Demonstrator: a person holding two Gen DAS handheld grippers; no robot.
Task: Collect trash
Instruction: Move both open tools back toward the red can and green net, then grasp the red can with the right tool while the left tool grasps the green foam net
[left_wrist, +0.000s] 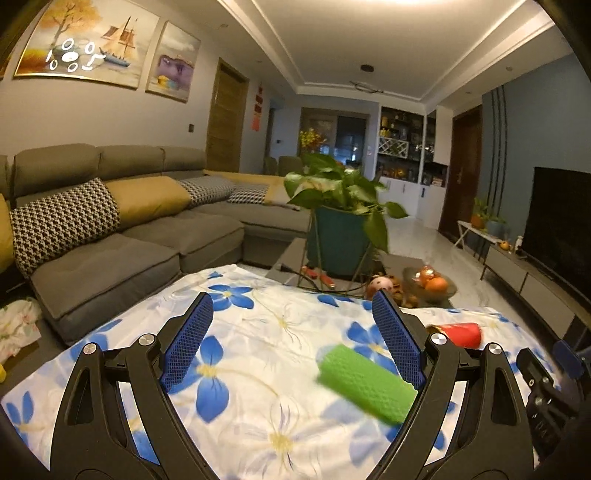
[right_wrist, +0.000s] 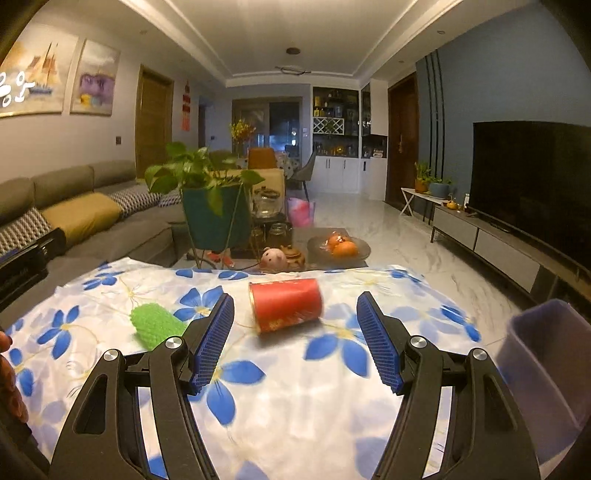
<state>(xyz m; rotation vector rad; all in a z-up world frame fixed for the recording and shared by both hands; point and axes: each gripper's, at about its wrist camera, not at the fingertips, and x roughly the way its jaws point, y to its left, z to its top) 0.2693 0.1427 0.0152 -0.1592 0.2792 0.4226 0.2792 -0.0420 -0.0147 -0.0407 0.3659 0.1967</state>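
A green textured roll (left_wrist: 365, 384) lies on the flowered cloth (left_wrist: 258, 332) just inside the right finger of my left gripper (left_wrist: 291, 306), whose jaws stand wide apart and touch nothing. A red can (right_wrist: 286, 304) lies on its side ahead of my right gripper (right_wrist: 295, 306), which is open, with the can beyond its blue pads (right_wrist: 214, 339). The right wrist view also shows the green roll (right_wrist: 155, 325) left of that gripper. The red can (left_wrist: 461, 332) appears at the right in the left wrist view, partly hidden by the finger.
A purple bin (right_wrist: 546, 373) stands at the table's right edge. Beyond the cloth stand a potted plant (right_wrist: 210, 206), a pig figurine (right_wrist: 273, 258) and a plate of oranges (right_wrist: 340, 247). A grey sofa (left_wrist: 129, 236) runs along the left, a TV (right_wrist: 532, 184) on the right.
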